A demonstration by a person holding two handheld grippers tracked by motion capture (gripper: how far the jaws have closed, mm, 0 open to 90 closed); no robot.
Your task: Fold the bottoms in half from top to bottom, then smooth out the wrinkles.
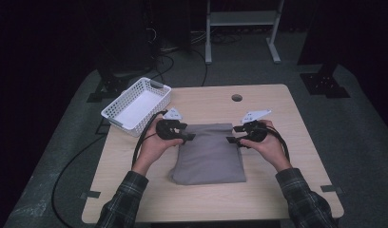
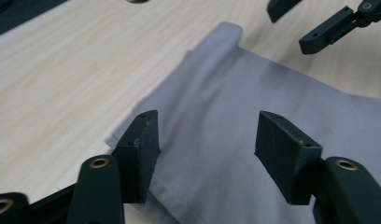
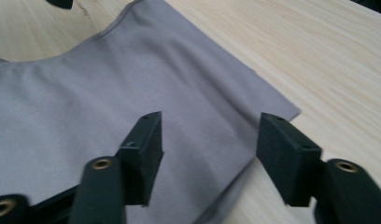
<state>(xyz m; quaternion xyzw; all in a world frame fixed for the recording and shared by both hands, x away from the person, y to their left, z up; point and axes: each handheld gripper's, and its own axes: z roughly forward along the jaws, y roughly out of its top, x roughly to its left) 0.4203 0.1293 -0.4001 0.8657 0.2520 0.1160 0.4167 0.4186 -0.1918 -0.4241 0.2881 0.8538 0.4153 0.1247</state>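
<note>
A folded grey cloth (image 1: 208,154) lies flat at the middle of the wooden table (image 1: 287,185). My left gripper (image 1: 186,137) is at the cloth's far left corner, my right gripper (image 1: 232,135) at its far right corner. In the left gripper view the jaws of the left gripper (image 2: 205,128) stand apart above the cloth (image 2: 235,88), with nothing pinched; the right gripper (image 2: 291,28) shows at the top right. In the right gripper view the right gripper (image 3: 209,126) is open too, over the cloth (image 3: 86,93) near its corner, with the pads off the fabric.
A white plastic basket (image 1: 117,114) stands at the table's far left corner. A round cable hole (image 1: 237,98) sits near the far edge. Black cables trail off the left side. A metal frame (image 1: 242,28) stands on the floor behind.
</note>
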